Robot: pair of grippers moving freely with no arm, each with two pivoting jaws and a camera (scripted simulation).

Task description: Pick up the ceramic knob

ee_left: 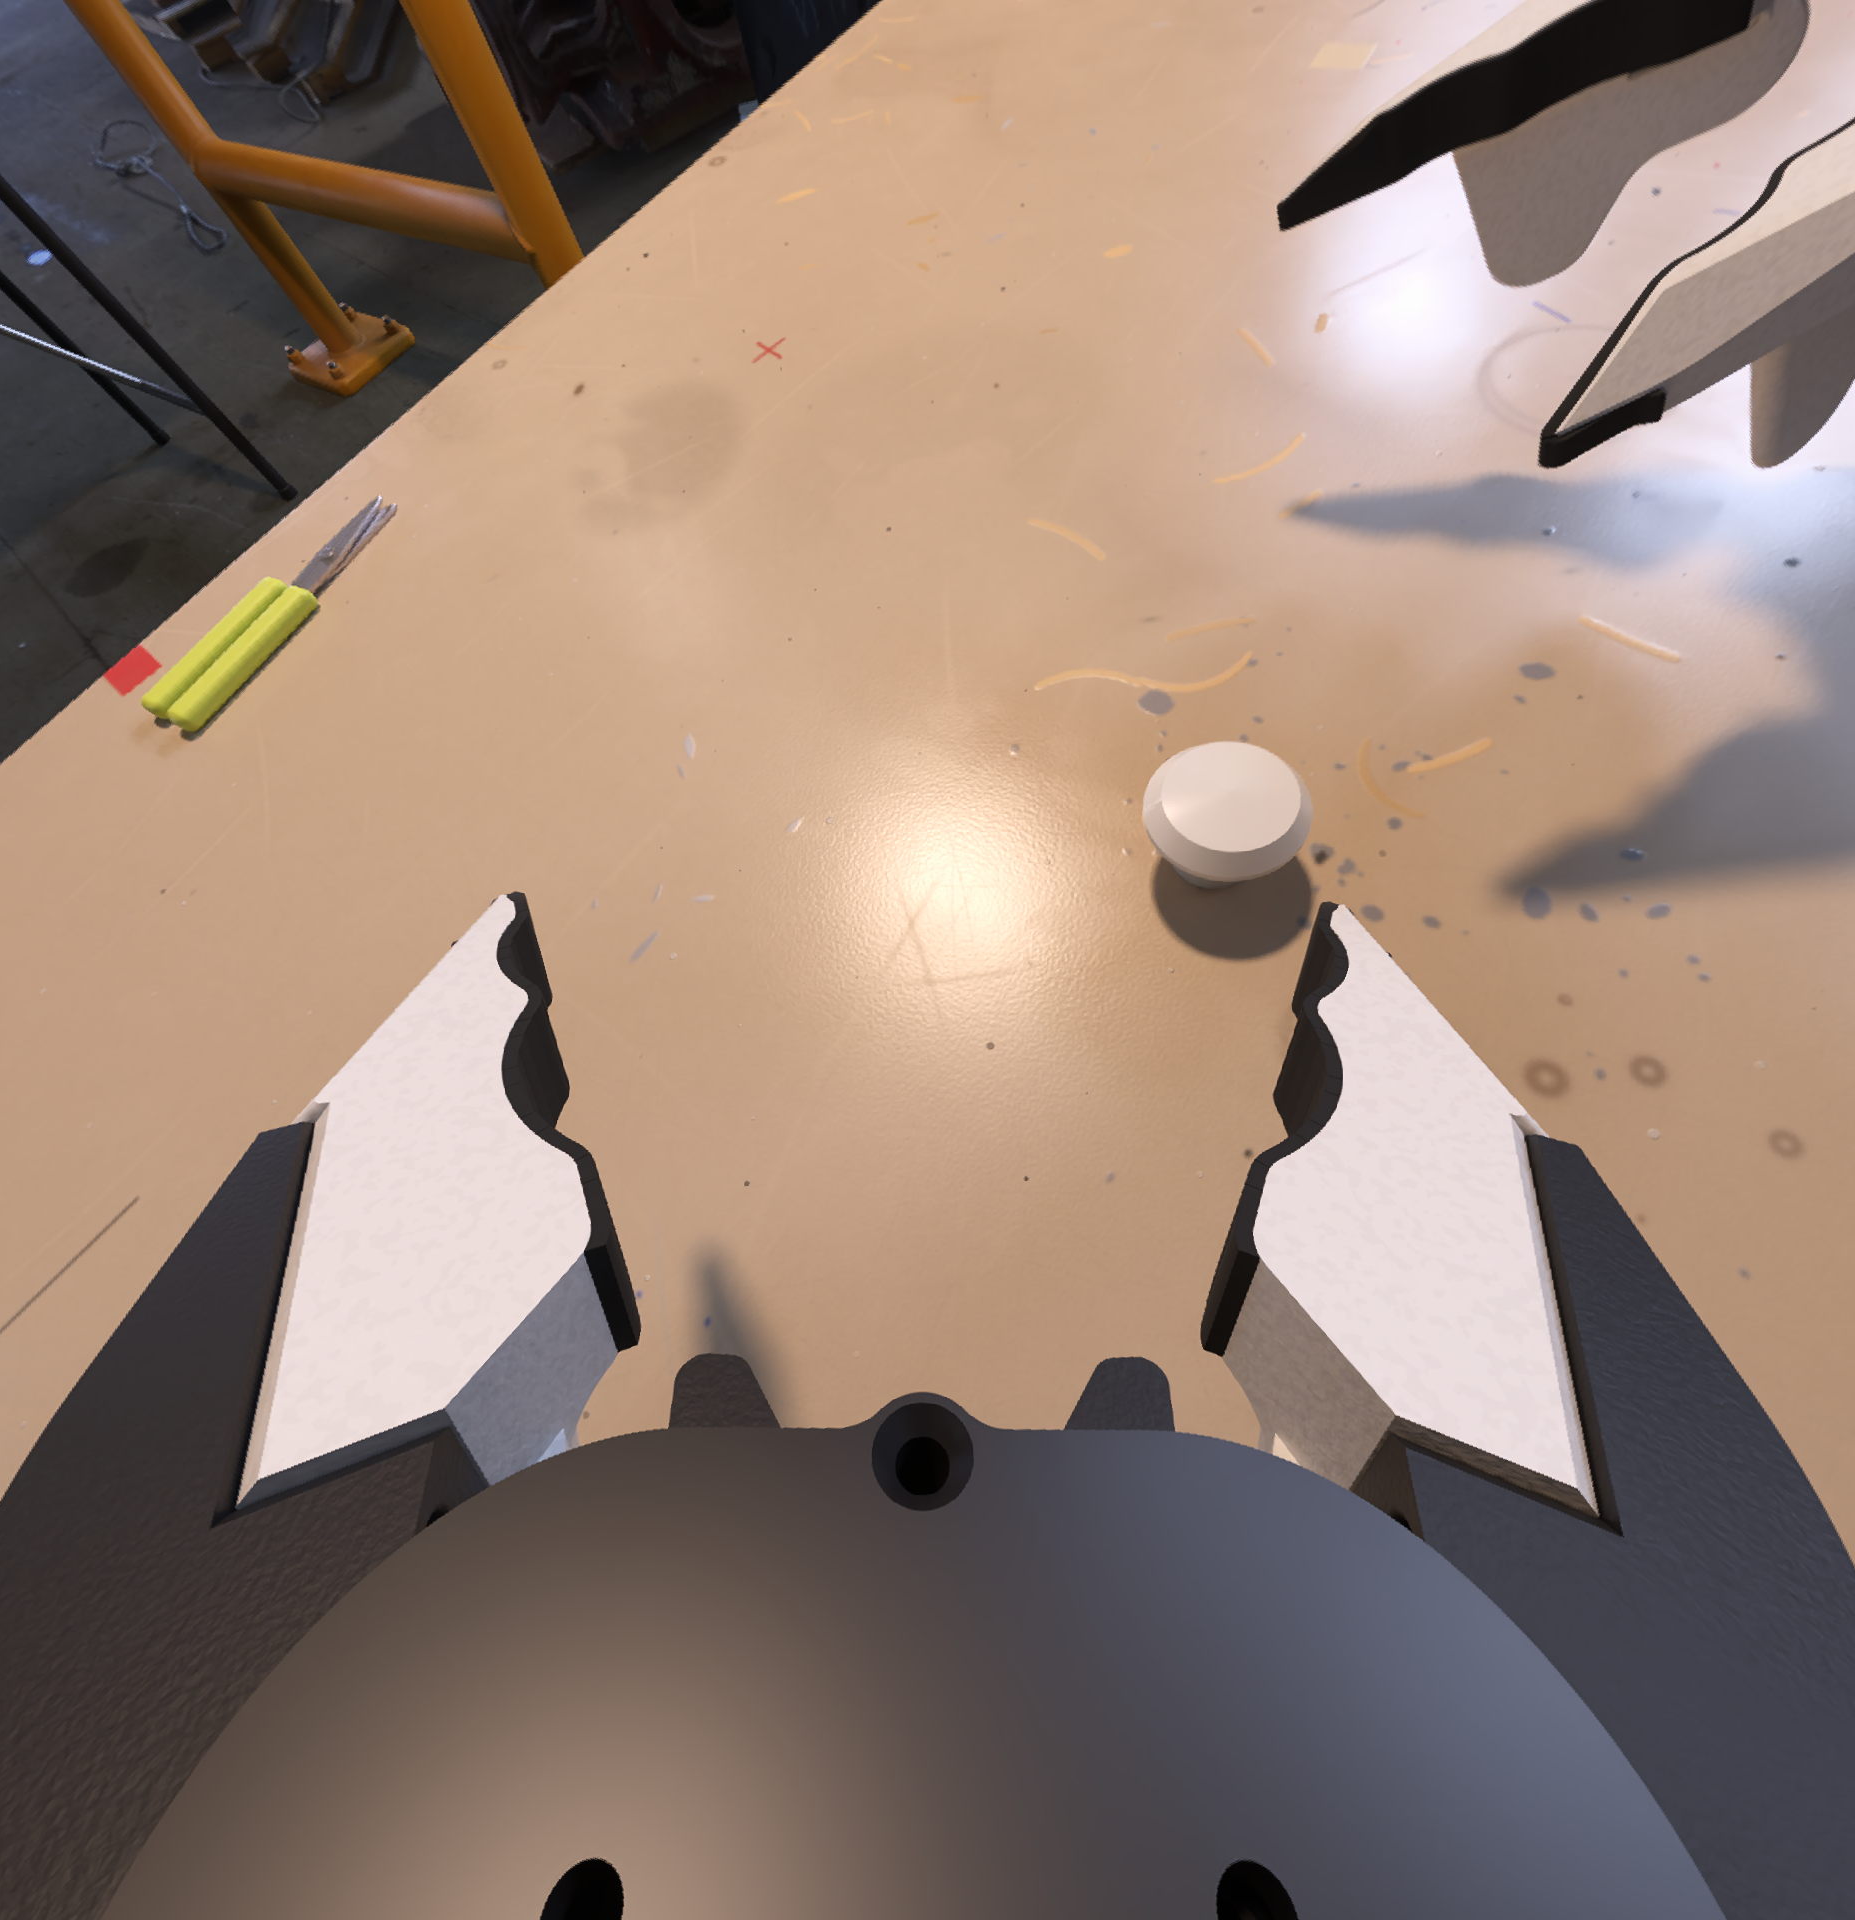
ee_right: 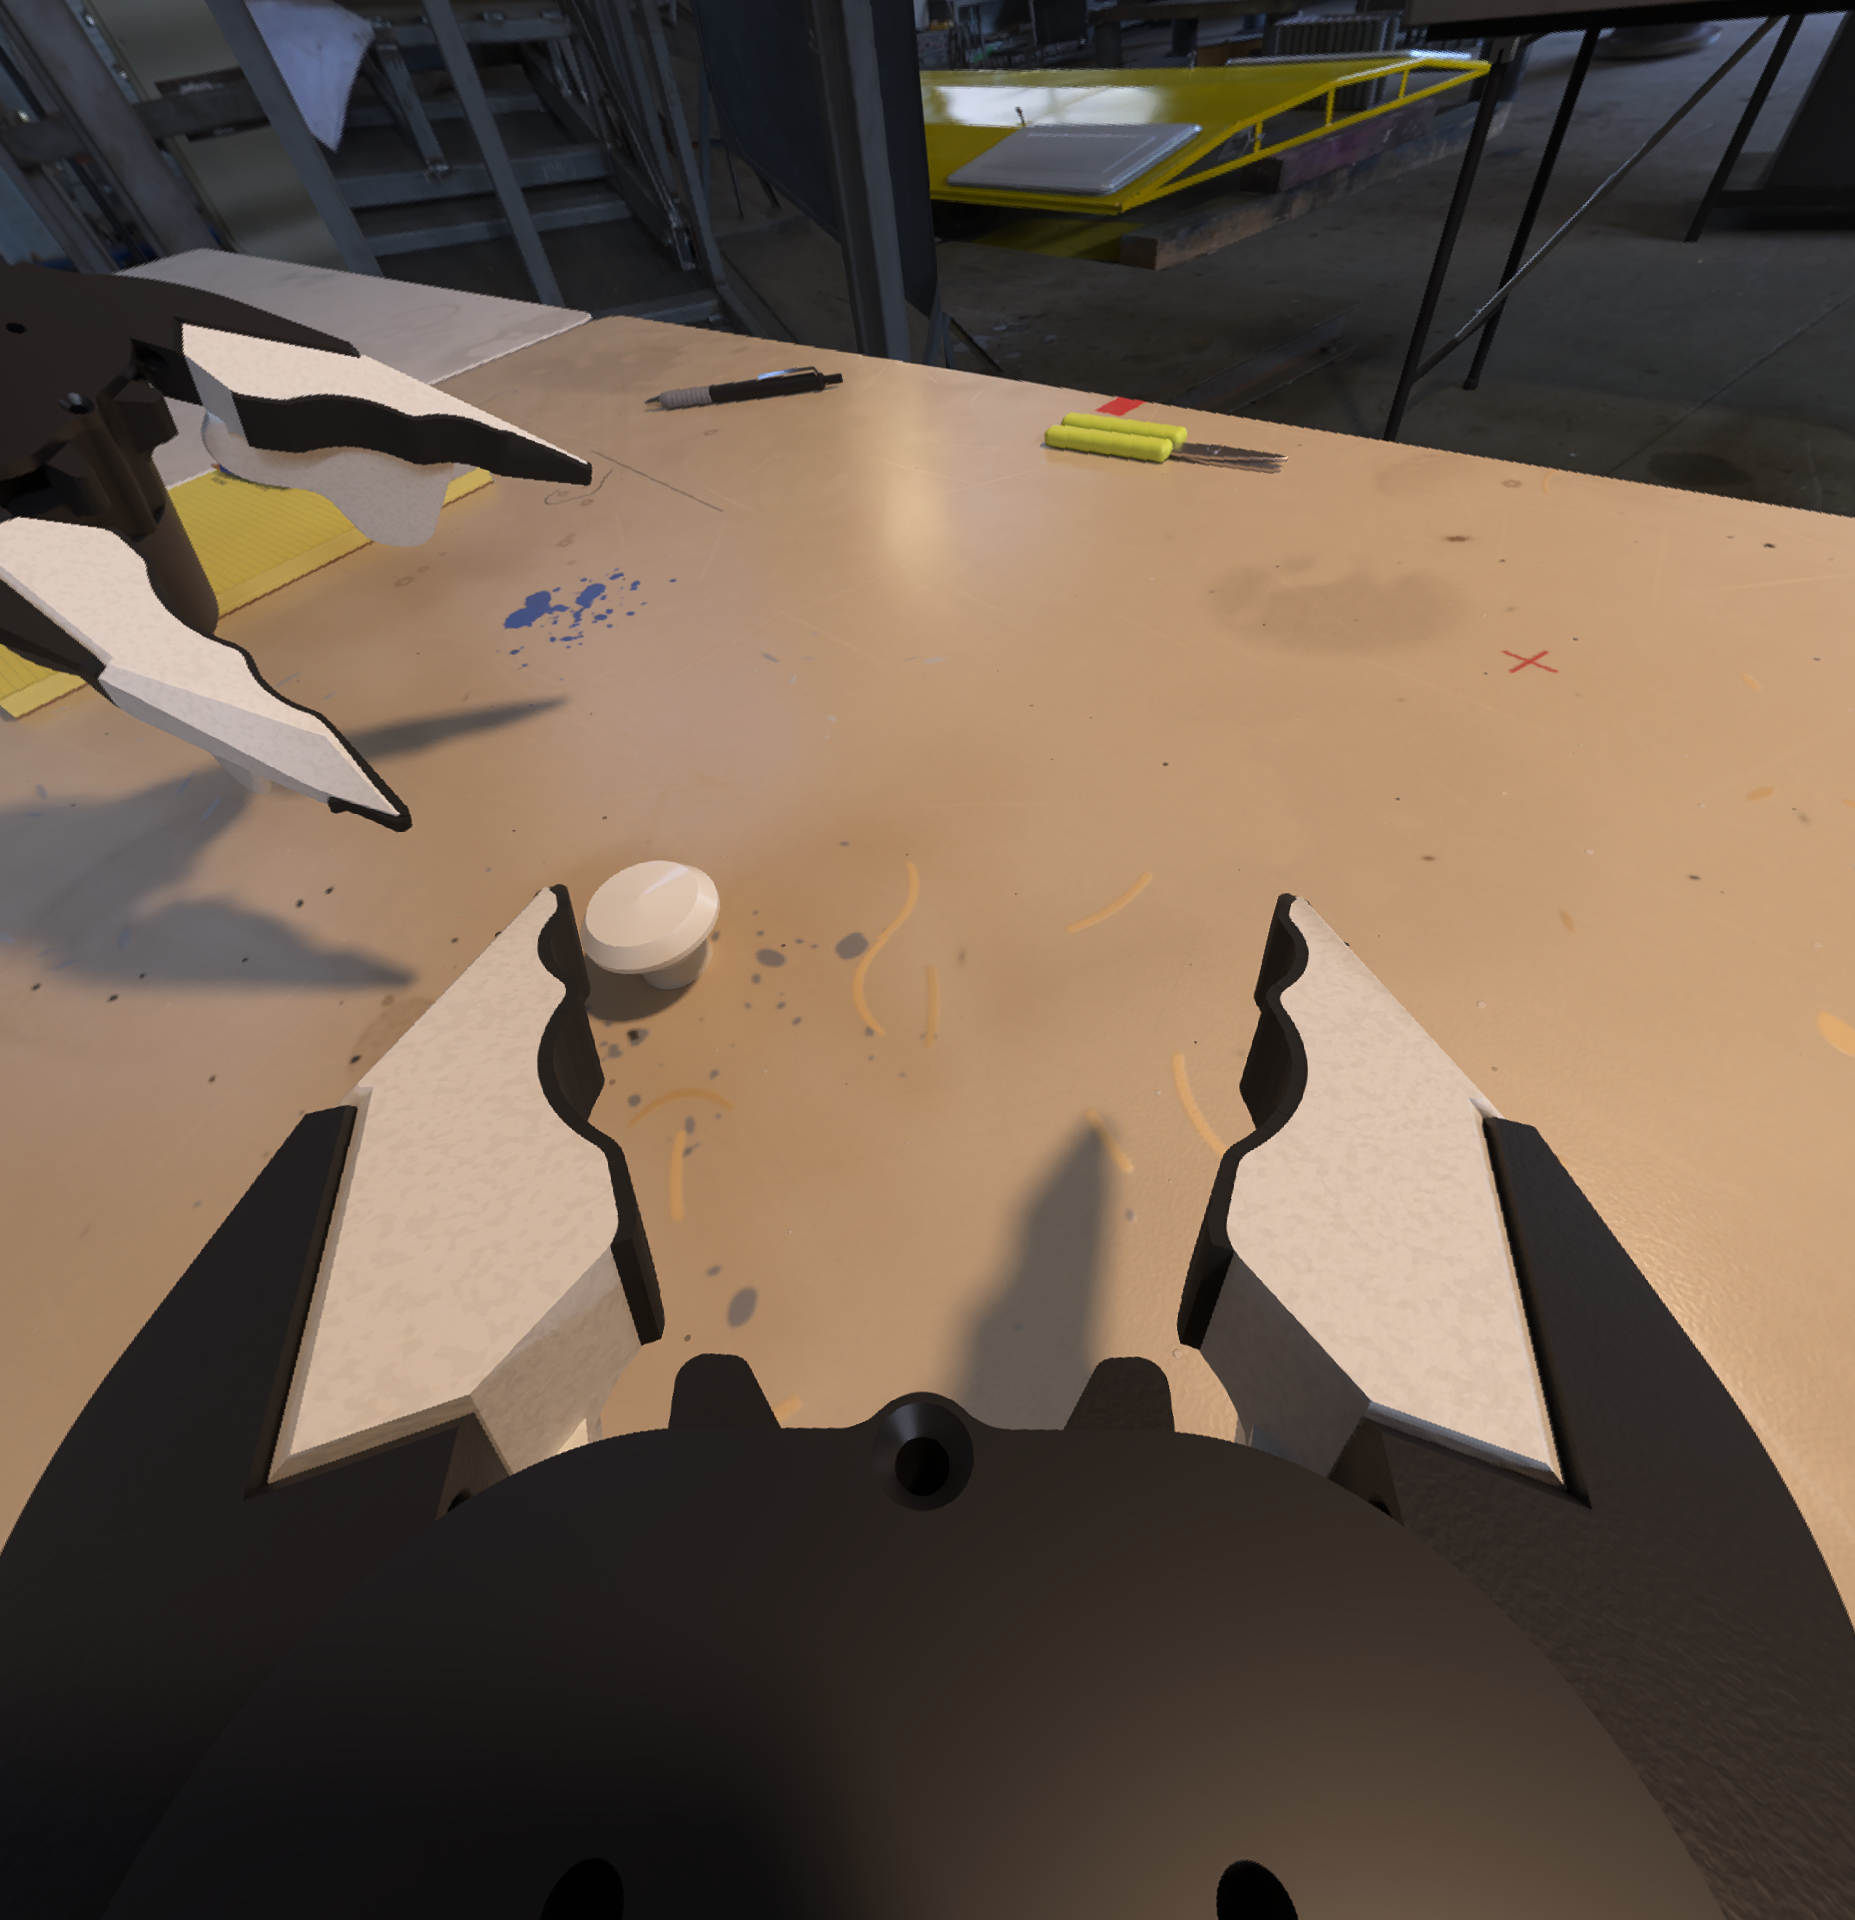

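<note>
The white ceramic knob stands head-up on the tan table. In the left wrist view it lies just ahead of my left gripper's right fingertip, right of centre. My left gripper is open and empty. In the right wrist view the knob sits right beside my right gripper's left fingertip, just inside it. My right gripper is open and empty. Each gripper shows in the other's view: the right one at the upper right, the left one at the upper left, both above the table.
Scissors with yellow-green handles lie near the table's left edge; they also show far across in the right wrist view. A black pen and a yellow pad lie at the far left. An orange metal frame stands beyond the table.
</note>
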